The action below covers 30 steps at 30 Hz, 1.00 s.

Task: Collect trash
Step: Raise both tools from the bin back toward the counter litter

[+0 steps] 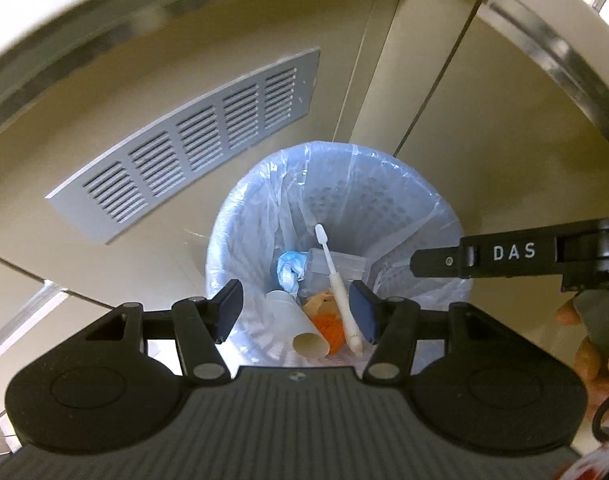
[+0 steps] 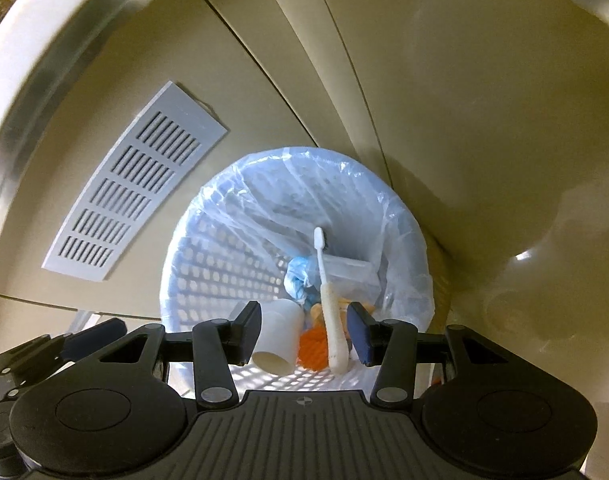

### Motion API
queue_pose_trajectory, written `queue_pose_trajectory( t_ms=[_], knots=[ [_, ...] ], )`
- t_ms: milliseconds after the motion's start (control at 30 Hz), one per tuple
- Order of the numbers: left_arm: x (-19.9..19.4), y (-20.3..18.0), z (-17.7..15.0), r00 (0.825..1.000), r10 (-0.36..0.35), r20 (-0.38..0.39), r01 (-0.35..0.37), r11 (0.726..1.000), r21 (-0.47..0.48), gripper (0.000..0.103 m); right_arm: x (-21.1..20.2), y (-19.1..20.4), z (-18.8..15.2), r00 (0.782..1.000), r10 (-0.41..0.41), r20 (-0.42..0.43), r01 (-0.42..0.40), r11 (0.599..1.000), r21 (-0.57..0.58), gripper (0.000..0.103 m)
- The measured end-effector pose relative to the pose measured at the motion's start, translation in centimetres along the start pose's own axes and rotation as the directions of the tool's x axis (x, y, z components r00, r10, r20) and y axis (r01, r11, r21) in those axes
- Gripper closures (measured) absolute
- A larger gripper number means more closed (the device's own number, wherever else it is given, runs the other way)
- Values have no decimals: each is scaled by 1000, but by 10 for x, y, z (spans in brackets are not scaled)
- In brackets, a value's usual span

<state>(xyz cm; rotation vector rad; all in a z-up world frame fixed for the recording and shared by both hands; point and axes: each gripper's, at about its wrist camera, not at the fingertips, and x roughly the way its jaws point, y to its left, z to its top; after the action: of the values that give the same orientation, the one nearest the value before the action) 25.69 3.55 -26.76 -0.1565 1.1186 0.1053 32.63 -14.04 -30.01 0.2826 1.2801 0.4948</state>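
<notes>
i'm looking down into the lined waste bin (image 1: pixel 404 196) on the floor beside the cabinet vent grille (image 1: pixel 192 140). in it lie a paper cup (image 1: pixel 300 326), a white toothbrush (image 1: pixel 340 292) and a crumpled blue wrapper (image 1: pixel 290 270). my left hand-held gripper (image 1: pixel 296 308) and right hand-held gripper (image 2: pixel 304 330) both hover above, jaws apart, gripping nothing.

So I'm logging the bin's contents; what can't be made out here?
- Bin floor: both views, buried under trash.
- Orange item: right wrist view, toothbrush and paper cup overlap it.
- Bin's near rim: left wrist view, hidden behind left gripper.
</notes>
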Motion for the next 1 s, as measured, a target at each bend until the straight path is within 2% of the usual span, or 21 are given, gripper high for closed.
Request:
queue_pose_trajectory(
  t_ms=[300, 533, 767, 1000],
  knots=[
    [-51, 6, -4, 999, 15, 39, -15, 1000, -2, 48, -45, 19, -17, 999, 37, 30, -36, 999, -24, 53],
    [-99, 6, -1, 995, 2, 105, -1, 1000, -11, 48, -95, 35, -25, 994, 88, 70, -83, 994, -72, 52],
    [-142, 0, 10, 983, -9, 185, 9, 1000, 0, 48, -150, 49, -26, 979, 127, 162, -103, 984, -149, 51],
    [-169, -17, 38, 963, -32, 269, 26, 999, 25, 48, -193, 45, -15, 957, 126, 263, -84, 983, -165, 50]
  ],
)
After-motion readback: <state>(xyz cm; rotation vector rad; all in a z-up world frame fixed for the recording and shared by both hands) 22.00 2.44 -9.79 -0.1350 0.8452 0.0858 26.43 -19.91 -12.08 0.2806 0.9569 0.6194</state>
